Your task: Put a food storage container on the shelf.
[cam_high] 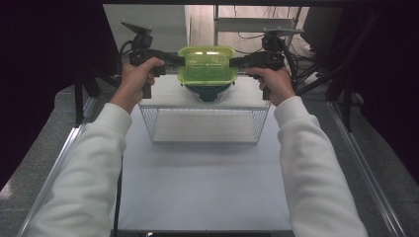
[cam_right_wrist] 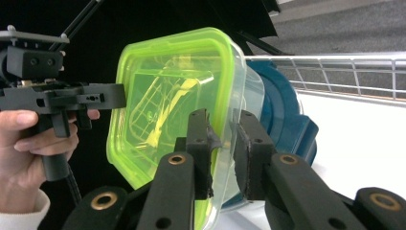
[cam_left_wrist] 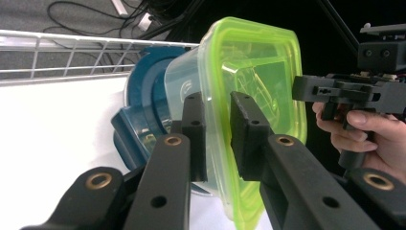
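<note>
A clear container with a lime-green lid hangs in the air at the far end of the table, held from both sides. My left gripper is shut on its left rim; in the left gripper view my left gripper has the lid's edge pinched between both pads. My right gripper is shut on the opposite rim, and in the right gripper view my right gripper clamps the lid. Right beneath sits a blue-lidded container; whether the two touch I cannot tell.
A wire basket stands on the white table just in front of the containers, its mesh close behind them. Metal rails run along both table sides. Dark curtains, stands and cables lie beyond the far edge.
</note>
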Available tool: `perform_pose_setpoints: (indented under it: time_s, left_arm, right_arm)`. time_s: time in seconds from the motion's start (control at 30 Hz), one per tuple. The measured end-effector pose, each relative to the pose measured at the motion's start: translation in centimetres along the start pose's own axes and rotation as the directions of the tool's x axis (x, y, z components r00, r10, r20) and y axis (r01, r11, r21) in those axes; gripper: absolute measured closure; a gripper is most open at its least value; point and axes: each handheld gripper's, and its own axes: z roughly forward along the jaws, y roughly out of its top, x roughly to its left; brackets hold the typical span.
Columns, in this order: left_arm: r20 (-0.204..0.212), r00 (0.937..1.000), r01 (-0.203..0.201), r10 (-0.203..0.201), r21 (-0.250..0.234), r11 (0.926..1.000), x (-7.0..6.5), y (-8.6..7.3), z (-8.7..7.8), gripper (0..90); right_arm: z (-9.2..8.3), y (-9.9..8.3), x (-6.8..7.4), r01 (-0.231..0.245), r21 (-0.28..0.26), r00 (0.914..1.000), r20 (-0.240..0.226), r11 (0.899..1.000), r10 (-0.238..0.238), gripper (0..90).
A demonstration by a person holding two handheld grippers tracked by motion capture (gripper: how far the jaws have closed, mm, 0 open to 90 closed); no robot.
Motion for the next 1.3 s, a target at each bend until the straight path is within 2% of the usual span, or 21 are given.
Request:
perform_pose_setpoints:
  time_s: [0.13,0.2,0.33,0.57,0.6,0.67,0.73,0.77,0.87,0.9,0.93,1.0,1.07,1.1,1.13,1.17,1.2,1.23,1.27,1.3]
  left_arm:
    - [0.015,0.9983,0.056,-0.056,-0.006,0.9984,0.9,0.4,0.6,75.3]
    - [0.017,0.9974,0.07,-0.07,-0.005,0.9975,1.2,0.4,0.9,74.1]
    - [0.022,0.9966,0.079,-0.079,0.0,0.9969,1.8,0.5,1.2,71.6]
    - [0.011,0.9976,0.069,-0.069,-0.007,0.9976,1.9,0.5,1.5,64.8]
    - [0.012,0.9979,0.064,-0.064,-0.029,0.9975,1.9,0.6,1.5,53.9]
    - [0.001,0.999,0.044,-0.044,-0.053,0.9976,1.9,0.6,1.3,40.7]
    - [-0.004,0.9996,0.029,-0.029,-0.07,0.9971,1.8,0.5,1.0,31.4]
    - [-0.006,1.0,0.004,-0.005,-0.1,0.995,1.6,0.4,0.4,28.4]
    - [-0.023,0.9988,-0.046,0.044,-0.102,0.9938,1.0,-0.1,-0.5,23.2]
    - [-0.023,0.9988,-0.046,0.044,-0.102,0.9938,1.0,-0.1,-0.5,22.3]
    - [-0.031,0.9975,-0.067,0.064,-0.099,0.9929,0.8,-0.3,-0.7,21.4]
    - [-0.053,0.9915,-0.123,0.119,-0.091,0.9881,-0.1,-1.1,-1.7,20.7]
    - [-0.079,0.9838,-0.168,0.161,-0.095,0.9812,-0.6,-1.7,-2.3,20.1]
    - [-0.08,0.9823,-0.177,0.169,-0.098,0.9793,-0.8,-2.1,-2.6,20.0]
    - [-0.08,0.9823,-0.177,0.169,-0.098,0.9793,-0.8,-2.1,-2.6,19.7]
    - [-0.07,0.9811,-0.187,0.18,-0.104,0.9769,-0.9,-2.9,-3.2,19.6]
    - [-0.07,0.9811,-0.187,0.18,-0.104,0.9769,-0.9,-2.9,-3.2,19.6]
    - [-0.074,0.9782,-0.201,0.194,-0.104,0.974,-1.0,-3.4,-3.7,19.6]
    - [-0.08,0.9729,-0.224,0.217,-0.1,0.9693,-1.2,-4.4,-4.2,19.6]
    - [-0.08,0.9711,-0.233,0.225,-0.103,0.9671,-1.2,-5.0,-4.5,19.4]
  right_arm:
    - [0.7,0.3,-1.0,-0.073,-0.003,0.9971,-0.019,0.997,0.073,73.8]
    - [1.0,0.3,-1.5,-0.1,-0.006,0.9946,-0.028,0.995,0.1,72.9]
    - [1.4,0.4,-2.2,-0.149,-0.019,0.9875,-0.055,0.989,0.148,71.7]
    - [1.5,0.2,-2.6,-0.18,-0.041,0.9817,-0.07,0.983,0.177,70.3]
    - [1.4,0.2,-2.6,-0.172,-0.06,0.9833,-0.072,0.983,0.167,59.3]
    - [1.3,0.2,-2.6,-0.177,-0.083,0.9813,-0.093,0.981,0.169,49.3]
    - [0.8,0.1,-2.5,-0.154,-0.12,0.9854,-0.091,0.981,0.144,42.4]
    - [0.5,0.0,-2.3,-0.138,-0.137,0.9883,-0.084,0.981,0.128,40.6]
    - [-0.7,-0.6,-1.8,-0.062,-0.161,0.9965,-0.065,0.985,0.052,36.2]
    - [-0.7,-0.6,-1.8,-0.062,-0.161,0.9965,-0.065,0.985,0.052,36.2]
    - [-1.5,-1.2,-1.6,-0.016,-0.164,0.9985,-0.054,0.986,0.007,33.8]
    - [-2.4,-1.8,-1.3,0.034,-0.172,0.9985,-0.037,0.985,-0.041,32.3]
    - [-3.3,-2.6,-1.0,0.092,-0.17,0.9951,-0.022,0.981,-0.097,30.3]
    - [-3.6,-3.0,-0.9,0.121,-0.167,0.9921,-0.014,0.979,-0.125,29.6]
    - [-3.6,-3.0,-0.9,0.121,-0.167,0.9921,-0.014,0.979,-0.125,29.6]
    - [-4.3,-3.8,-0.6,0.173,-0.153,0.9847,0.006,0.973,-0.174,27.8]
    - [-4.3,-3.8,-0.6,0.173,-0.153,0.9847,0.006,0.973,-0.174,27.8]
    - [-4.6,-4.2,-0.5,0.19,-0.146,0.9817,0.017,0.971,-0.19,27.1]
    - [-5.1,-5.0,-0.3,0.225,-0.134,0.9743,0.03,0.965,-0.223,26.4]
    - [-5.4,-5.4,-0.2,0.239,-0.127,0.971,0.032,0.963,-0.237,26.1]
